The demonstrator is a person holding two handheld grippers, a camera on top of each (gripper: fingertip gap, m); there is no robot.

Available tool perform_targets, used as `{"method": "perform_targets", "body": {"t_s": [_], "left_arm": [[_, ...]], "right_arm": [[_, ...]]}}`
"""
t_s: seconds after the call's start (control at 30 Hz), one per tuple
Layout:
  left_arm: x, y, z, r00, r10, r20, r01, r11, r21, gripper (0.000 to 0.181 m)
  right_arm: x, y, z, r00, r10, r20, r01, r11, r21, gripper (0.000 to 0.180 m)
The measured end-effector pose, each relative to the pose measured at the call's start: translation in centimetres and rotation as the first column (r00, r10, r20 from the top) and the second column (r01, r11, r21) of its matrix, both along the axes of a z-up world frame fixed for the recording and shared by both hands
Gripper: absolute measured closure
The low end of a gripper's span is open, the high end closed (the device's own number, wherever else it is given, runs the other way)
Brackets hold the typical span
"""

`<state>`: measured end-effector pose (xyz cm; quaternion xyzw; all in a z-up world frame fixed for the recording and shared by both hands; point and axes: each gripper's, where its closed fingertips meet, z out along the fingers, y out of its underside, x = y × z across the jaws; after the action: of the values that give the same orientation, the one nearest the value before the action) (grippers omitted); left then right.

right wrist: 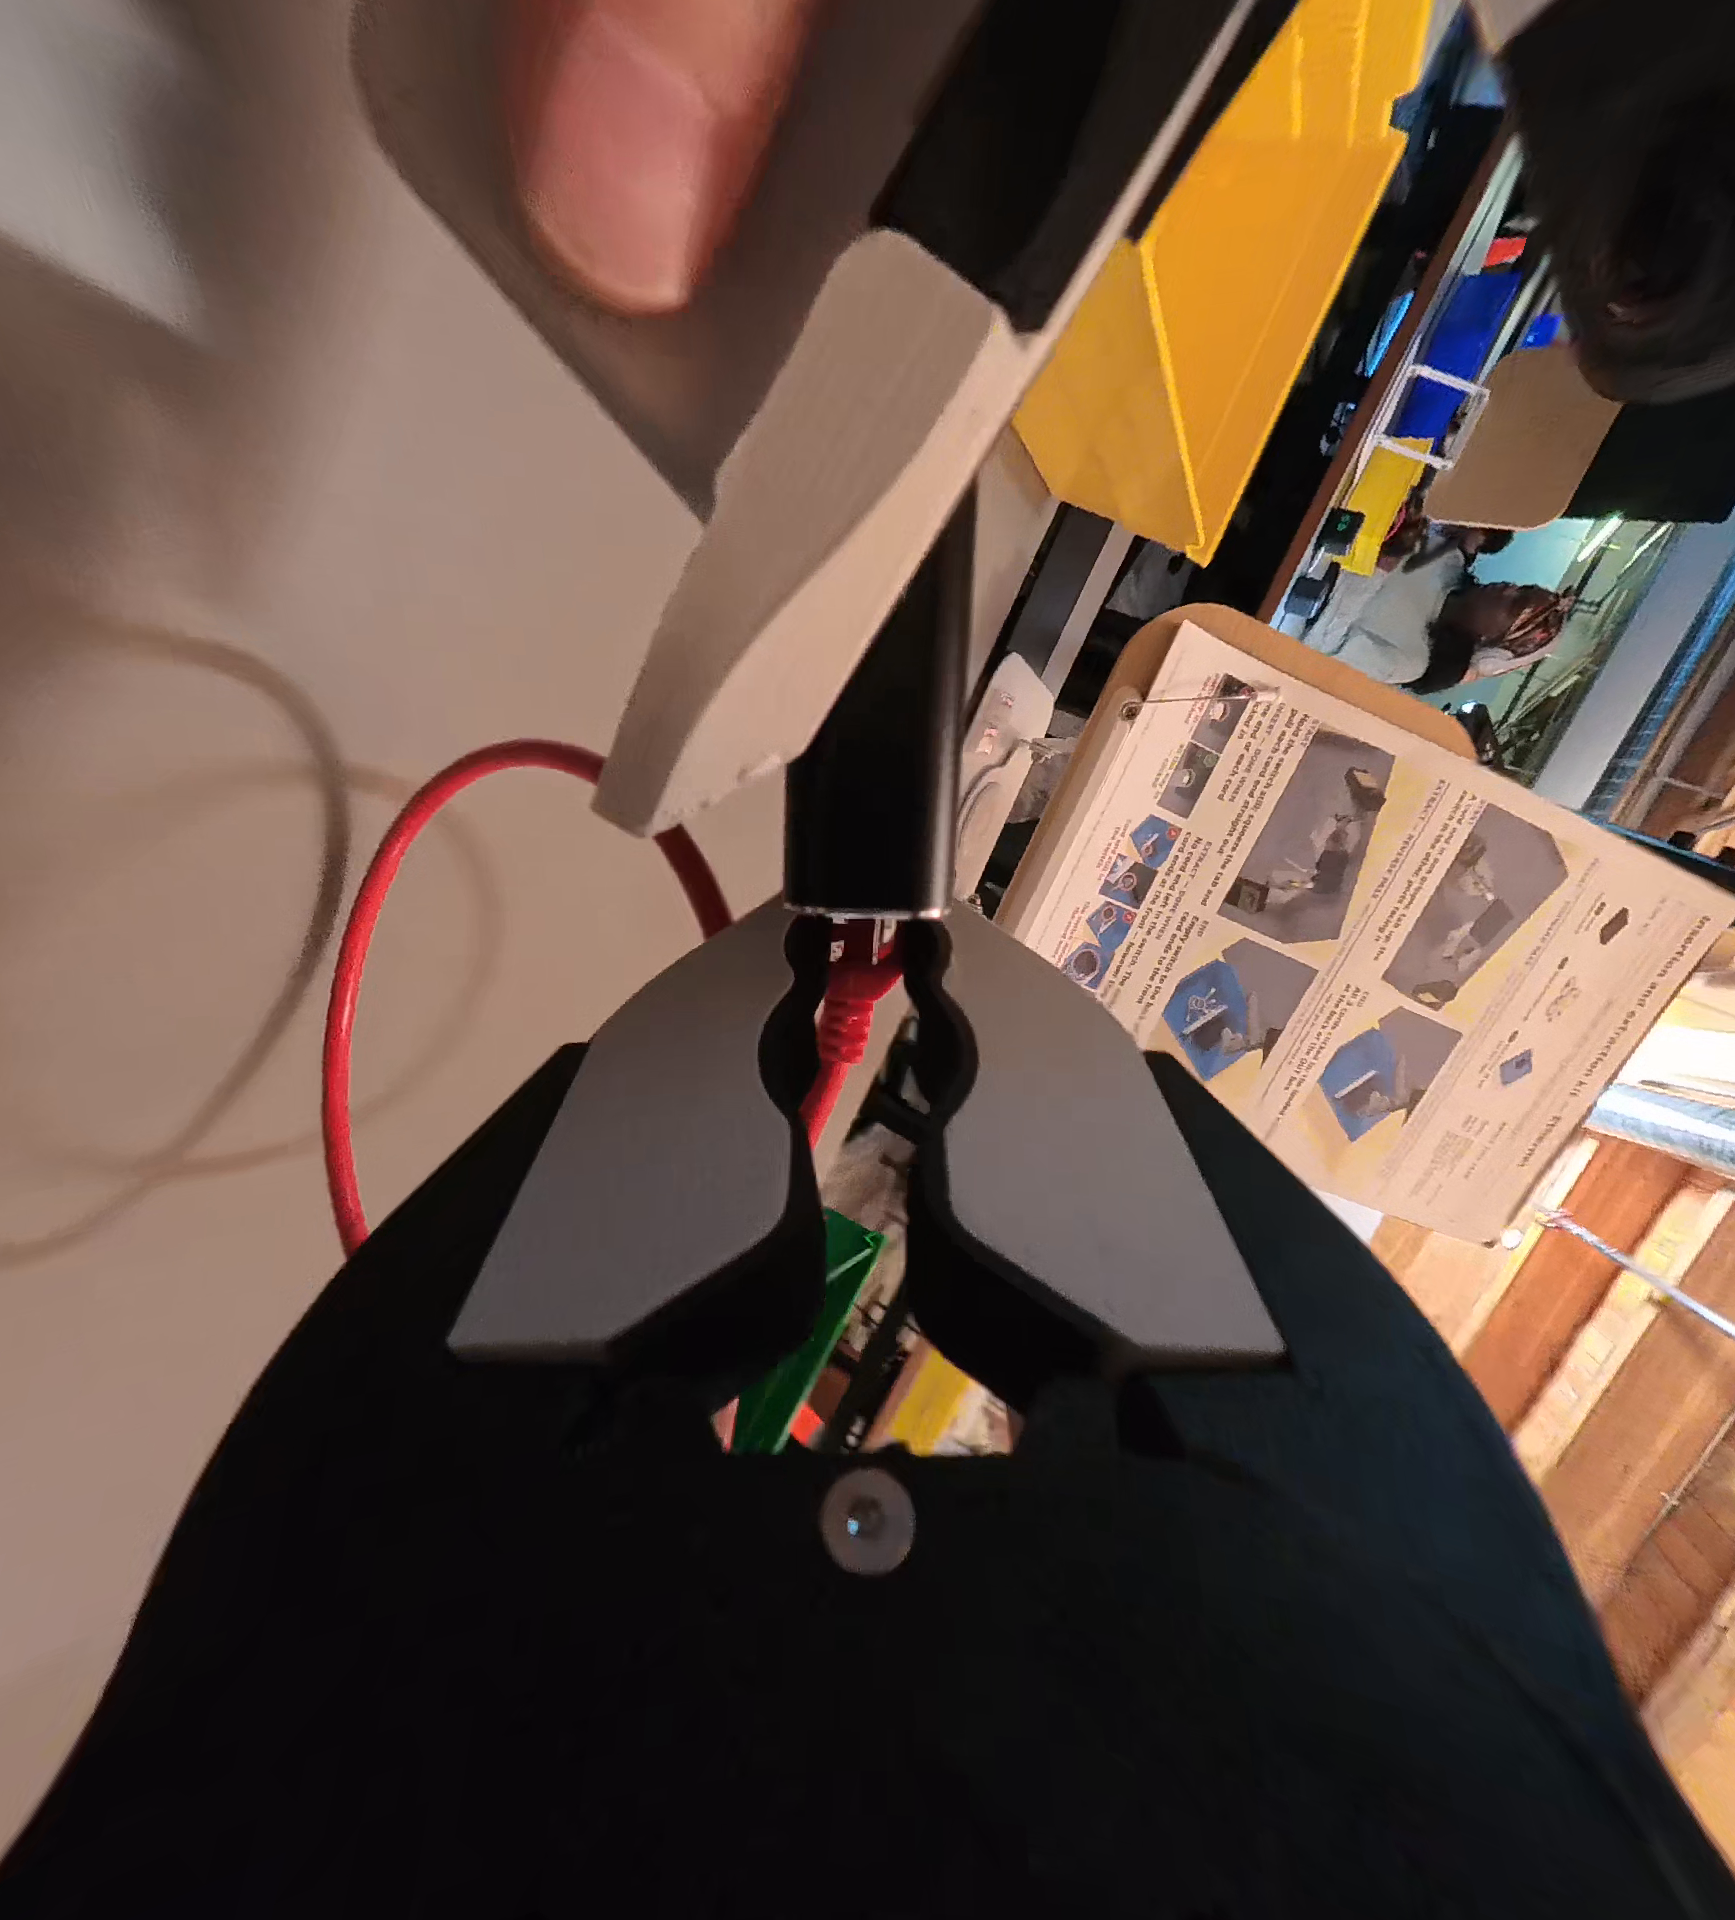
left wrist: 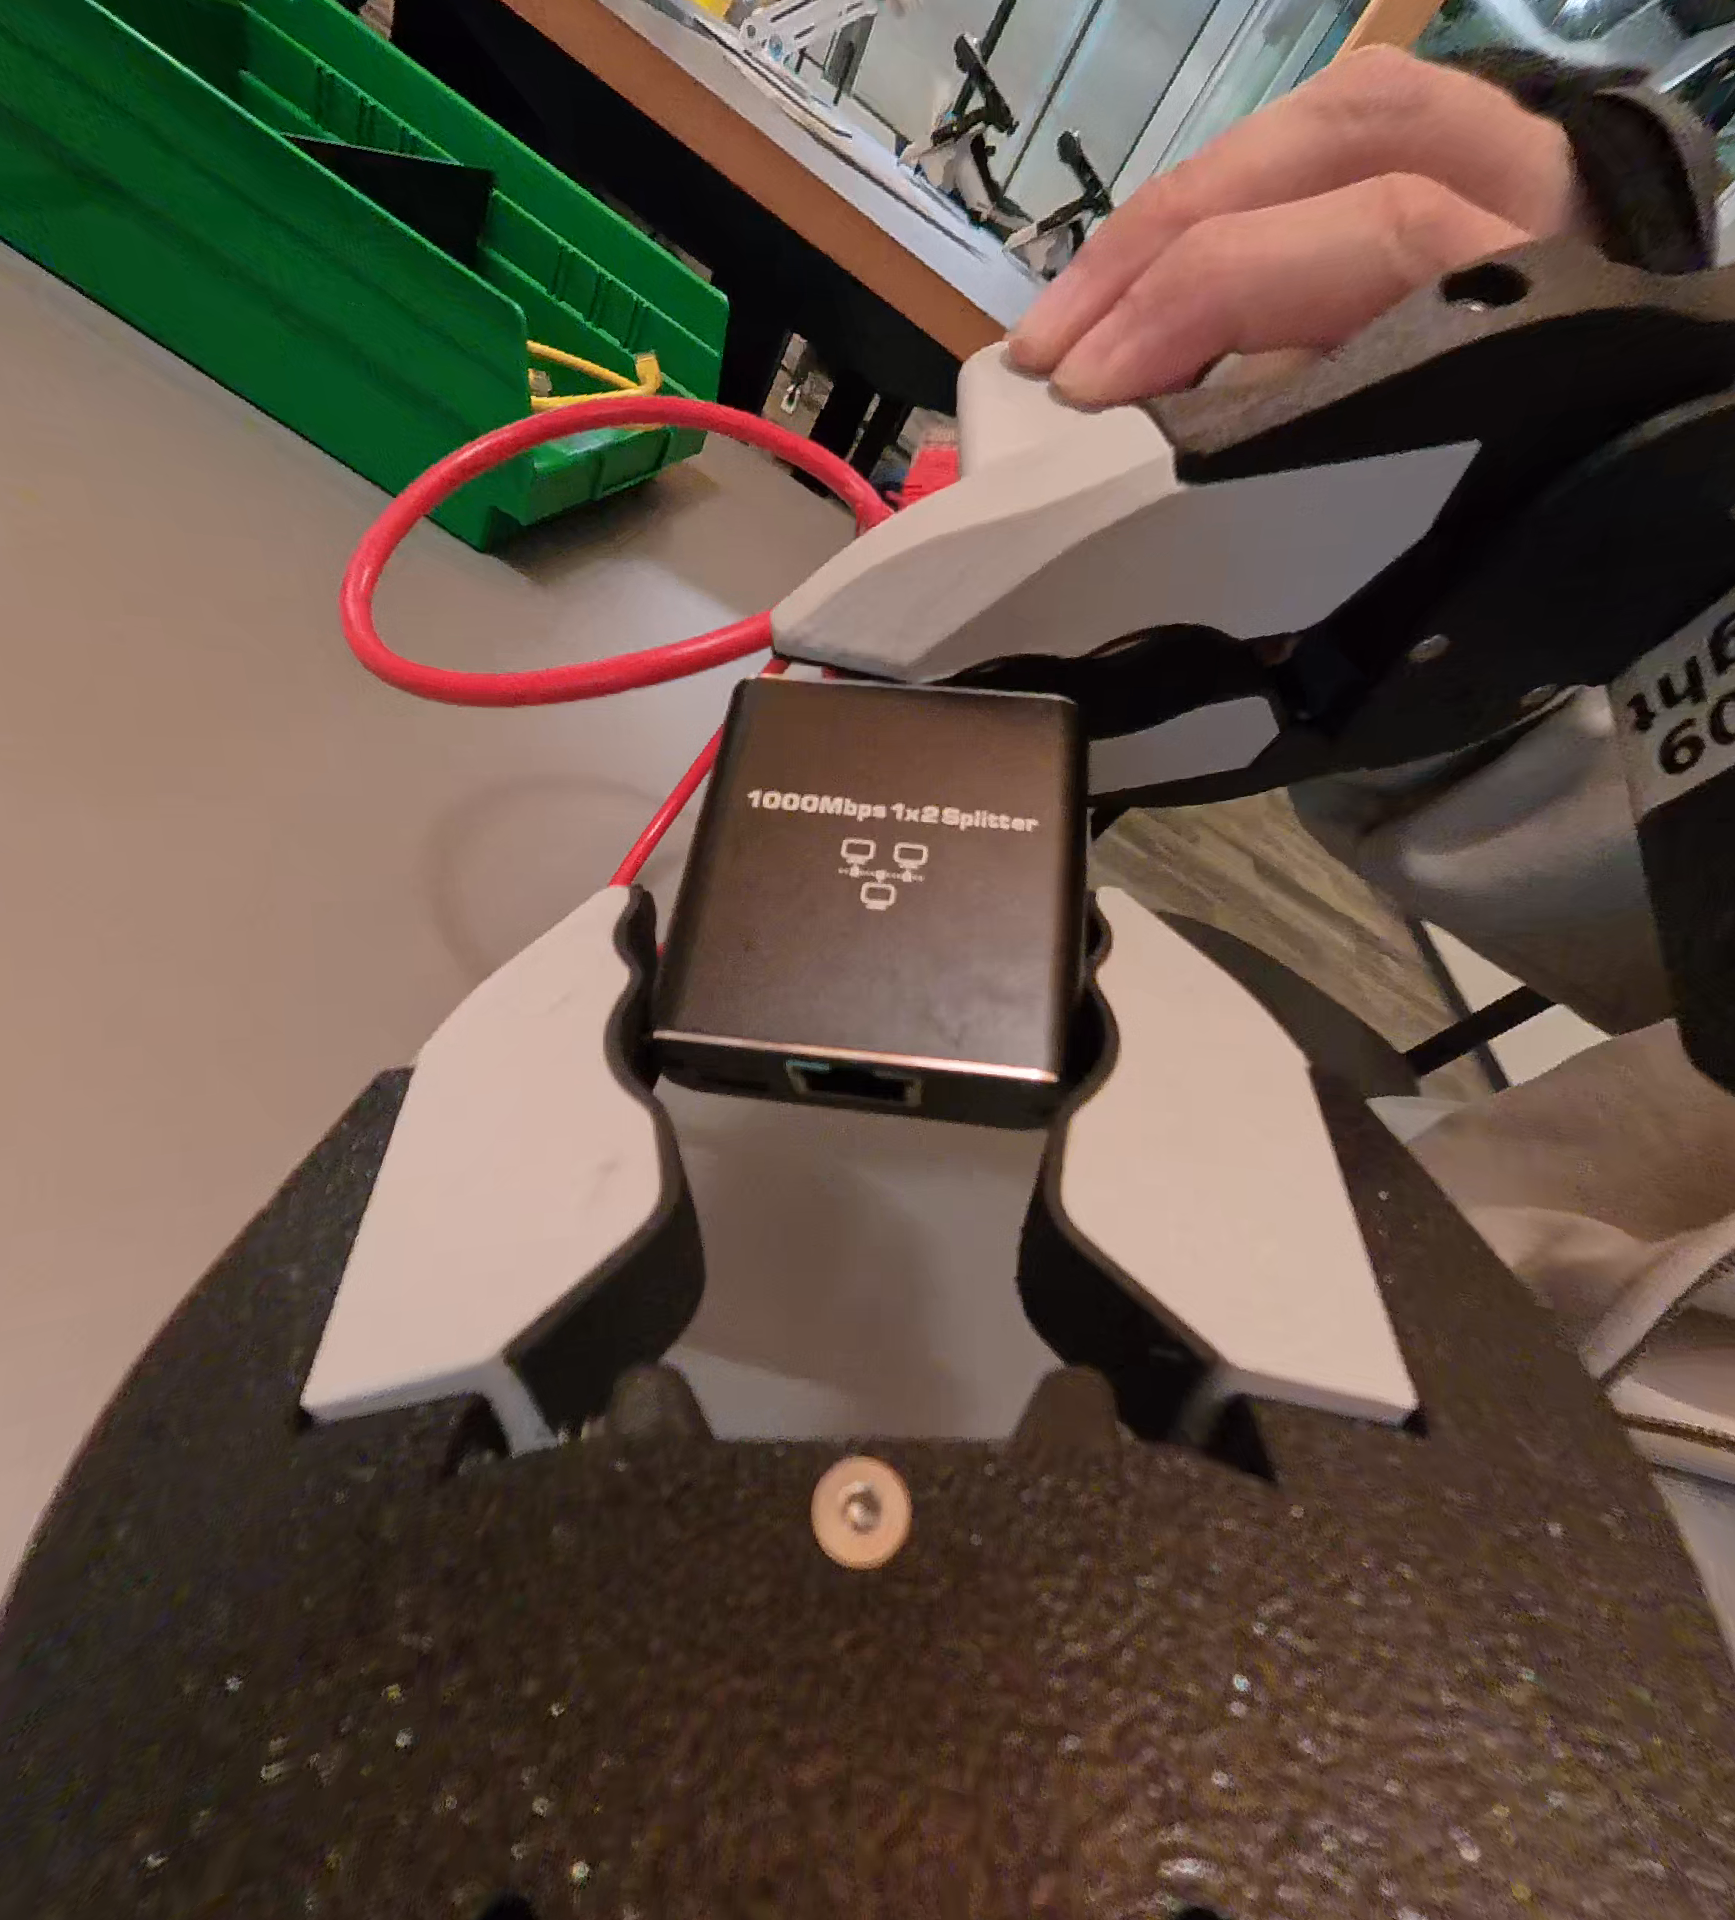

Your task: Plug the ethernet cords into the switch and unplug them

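1. Between the two pale fingers of the left gripper (left wrist: 868, 997) sits a small black switch (left wrist: 873, 883), clamped by its sides and lifted off the grey table (left wrist: 115, 727), probably so it cannot slide when a plug is pushed or pulled.
2. At the switch's far end, the right gripper (right wrist: 865, 956) is pinched narrow on the red plug (right wrist: 858, 971) of a red ethernet cord (left wrist: 489, 675); the plug sits at the port mouth, though I cannot tell whether it is fully seated.
3. Beyond the switch, the cord lies in a loose loop on the table, giving slack.
4. Facing the left camera, the switch's near port (left wrist: 855, 1086) is empty.
5. Farther behind the switch stands a green bin (left wrist: 323, 260) holding a yellow cord (left wrist: 593, 379).
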<state>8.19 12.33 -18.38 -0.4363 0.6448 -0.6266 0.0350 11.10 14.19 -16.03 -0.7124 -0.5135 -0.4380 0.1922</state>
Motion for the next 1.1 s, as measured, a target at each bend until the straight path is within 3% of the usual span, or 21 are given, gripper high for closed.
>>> {"method": "perform_targets", "body": {"t_s": [0.1,0.3,0.6,0.7,1.1], "left_arm": [[0.2,0.2,-0.5,1.000,0.019,0.020,-0.020,0.996,0.085,0.106],[0.7,0.3,-0.5,0.999,0.027,0.038,-0.028,1.000,0.007,0.106],[1.0,0.2,-0.4,0.999,0.020,0.025,-0.017,0.993,-0.113,0.106],[1.2,0.2,0.2,1.000,0.018,0.024,-0.012,0.977,-0.212,0.106],[2.1,-0.6,0.5,0.996,0.061,0.058,-0.040,0.949,-0.312,0.106]], "right_arm": [[0.2,-0.2,-0.4,0.999,0.008,0.040,-0.007,1.000,-0.030,0.164],[0.6,-0.1,-0.5,0.993,0.030,0.117,-0.020,0.996,-0.090,0.164],[1.0,-0.4,-1.0,0.999,0.005,0.048,0.000,0.993,-0.118,0.164],[1.0,-0.5,-1.1,1.000,-0.007,0.005,0.008,0.992,-0.128,0.164],[1.6,-1.6,-1.4,0.998,-0.032,-0.048,0.026,0.994,-0.105,0.164]]}}
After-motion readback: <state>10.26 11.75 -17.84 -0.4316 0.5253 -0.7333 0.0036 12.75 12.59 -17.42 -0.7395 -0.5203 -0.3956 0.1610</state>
